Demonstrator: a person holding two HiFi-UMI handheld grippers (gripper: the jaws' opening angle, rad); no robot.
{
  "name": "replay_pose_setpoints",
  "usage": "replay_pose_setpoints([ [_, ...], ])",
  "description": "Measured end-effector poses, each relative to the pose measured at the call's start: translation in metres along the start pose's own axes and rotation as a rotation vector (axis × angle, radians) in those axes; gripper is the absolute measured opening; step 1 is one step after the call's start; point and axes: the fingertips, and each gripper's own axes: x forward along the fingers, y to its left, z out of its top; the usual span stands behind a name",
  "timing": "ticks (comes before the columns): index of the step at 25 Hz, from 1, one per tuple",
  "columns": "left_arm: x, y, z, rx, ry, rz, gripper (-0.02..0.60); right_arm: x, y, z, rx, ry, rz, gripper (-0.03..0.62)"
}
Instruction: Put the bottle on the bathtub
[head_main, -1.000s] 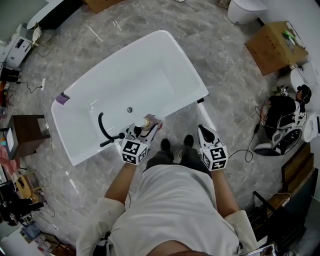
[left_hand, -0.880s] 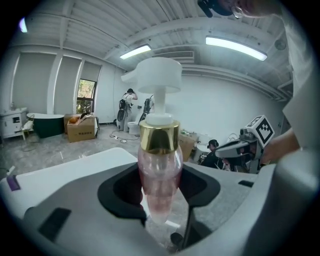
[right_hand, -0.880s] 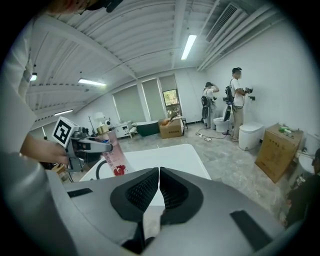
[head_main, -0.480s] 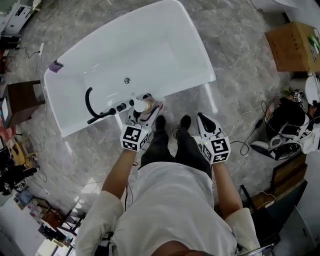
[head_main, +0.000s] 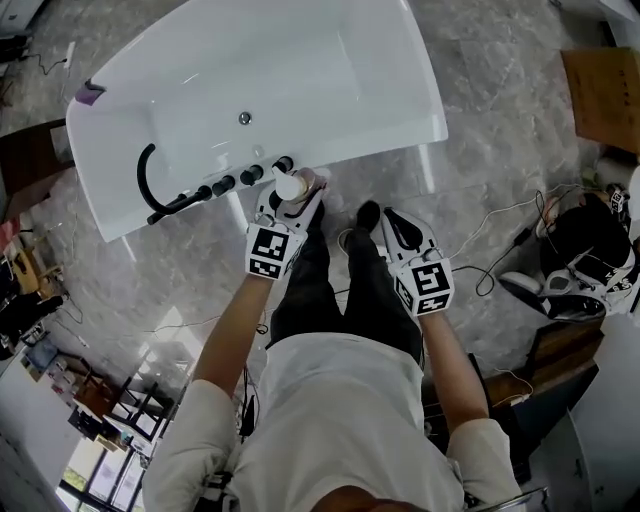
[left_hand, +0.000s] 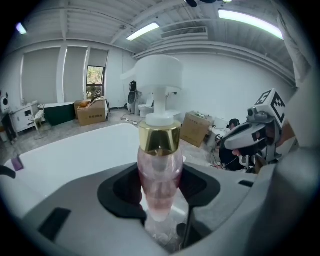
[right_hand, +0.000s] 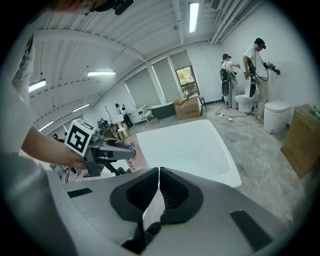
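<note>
While in left tongs (left_hand: 160, 192), pump bottle (left_hand: 159, 162).

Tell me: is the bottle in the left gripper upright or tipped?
Upright. The bottle shows its white pump on top, the gold collar under it, and its pink body between the fingers of the left gripper.

The left gripper (head_main: 291, 200) has the bottle (head_main: 289, 186) between its jaws, the white pump top just short of the bathtub (head_main: 420, 128) rim ahead of it. Black knobs (head_main: 250, 175) sit on that rim just left of its tip, and a black spout (head_main: 148, 180) arches further left. The right gripper (head_main: 398, 222) hangs over the marble floor (head_main: 480, 190) off to its right, with a dark shoe (head_main: 367, 213) between the two — nearer the right one.
</note>
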Motion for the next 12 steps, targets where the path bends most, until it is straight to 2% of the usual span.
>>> replay_pose_setpoints([
  [12, 0.061, 0.033, -0.057, -0.008, 0.031, 0.089, 0.216, 0.058, -0.006, -0.039, -0.009, 0.05, 0.059, 0.032],
])
